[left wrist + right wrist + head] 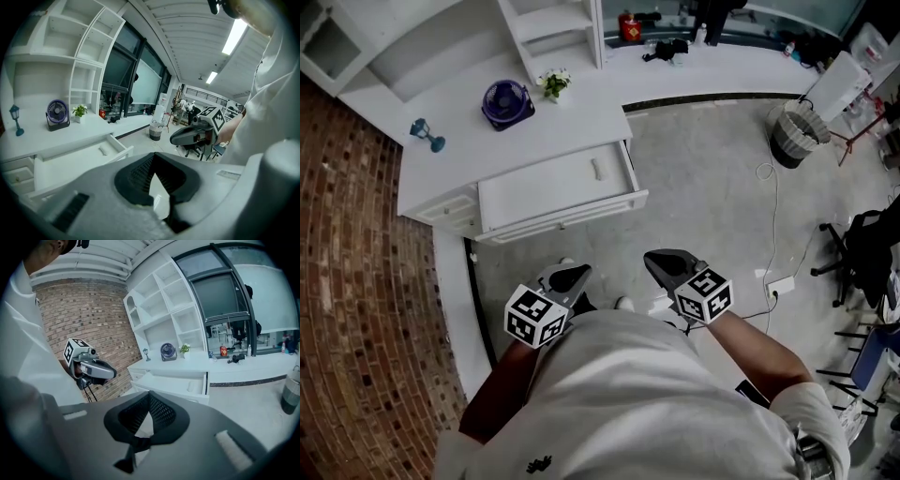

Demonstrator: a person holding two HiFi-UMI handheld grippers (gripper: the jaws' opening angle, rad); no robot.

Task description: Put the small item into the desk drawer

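The white desk drawer (544, 192) stands pulled open, and a small white cylindrical item (598, 169) lies inside it near the right end. Both grippers are held close to my body, well short of the drawer. My left gripper (573, 276) is shut with nothing in it. My right gripper (660, 262) is shut and empty too. The left gripper view looks over its own jaws toward the drawer (70, 161) and the item (103, 151), with the right gripper (187, 133) at the side. The right gripper view shows the drawer (173, 383) ahead and the left gripper (96, 371) beside it.
On the desk top stand a blue fan (506, 101), a small potted plant (553, 82) and a blue lamp figurine (427, 134). A brick wall (356, 281) runs along the left. A waste basket (797, 131), a power strip (780, 284) and a chair (862, 253) stand to the right.
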